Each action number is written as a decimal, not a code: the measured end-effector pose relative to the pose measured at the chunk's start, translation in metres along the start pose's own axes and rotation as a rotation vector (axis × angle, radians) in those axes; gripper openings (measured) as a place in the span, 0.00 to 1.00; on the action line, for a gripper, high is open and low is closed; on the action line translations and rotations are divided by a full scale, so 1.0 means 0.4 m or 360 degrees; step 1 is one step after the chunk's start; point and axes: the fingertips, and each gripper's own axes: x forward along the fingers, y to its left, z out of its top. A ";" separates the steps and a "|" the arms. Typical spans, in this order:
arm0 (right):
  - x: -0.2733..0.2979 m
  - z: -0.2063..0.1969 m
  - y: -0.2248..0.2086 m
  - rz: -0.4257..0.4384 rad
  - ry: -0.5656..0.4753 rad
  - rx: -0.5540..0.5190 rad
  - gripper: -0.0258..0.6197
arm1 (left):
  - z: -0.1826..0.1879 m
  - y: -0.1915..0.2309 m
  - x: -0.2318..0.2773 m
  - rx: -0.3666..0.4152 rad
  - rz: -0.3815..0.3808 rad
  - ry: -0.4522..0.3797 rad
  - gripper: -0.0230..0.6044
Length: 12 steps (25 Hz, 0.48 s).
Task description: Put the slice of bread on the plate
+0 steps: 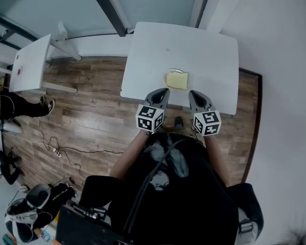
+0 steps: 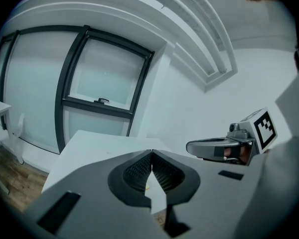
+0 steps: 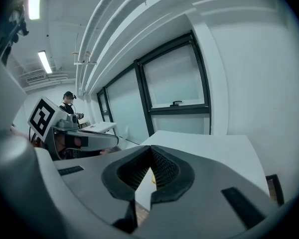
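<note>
From up here I see the wooden floor (image 1: 92, 121) taking most of the left side, with a loose cable (image 1: 58, 149) trailing over it. The white table (image 1: 204, 50) stands straight ahead of me, and a smaller white table (image 1: 33, 63) stands well apart on the left. Both claws hang side by side above the near edge of the big table. The left gripper (image 1: 164, 91) has its jaws pressed together at the tips with nothing between them. The right gripper (image 1: 193, 93) is likewise fully closed and empty. Just beyond their tips and between them, the slice of bread (image 1: 177, 80) lies flat on the plate (image 1: 175, 70). Only a thin arc of the plate's rim shows at the bread's far edge.
</note>
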 end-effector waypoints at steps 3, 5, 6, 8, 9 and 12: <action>-0.001 -0.004 0.003 0.0016 0.0004 0.0010 0.05 | -0.006 0.002 -0.004 -0.0009 0.0012 0.0002 0.05; -0.001 -0.002 0.000 0.0016 0.0001 0.0011 0.05 | -0.006 0.001 -0.003 -0.0006 0.0016 0.0002 0.05; 0.000 0.001 -0.001 0.0015 -0.0002 0.0010 0.05 | -0.004 0.002 0.000 -0.0003 0.0016 0.0002 0.05; 0.000 0.004 -0.004 0.0013 -0.0005 0.0004 0.05 | -0.004 0.002 0.002 -0.0001 0.0014 0.0003 0.05; -0.002 0.003 -0.004 0.0014 -0.0005 0.0002 0.05 | -0.006 0.001 0.001 0.0000 0.0014 0.0003 0.05; -0.013 -0.005 0.000 0.0017 0.0001 0.0003 0.05 | -0.010 -0.006 -0.006 0.0004 0.0014 -0.0001 0.05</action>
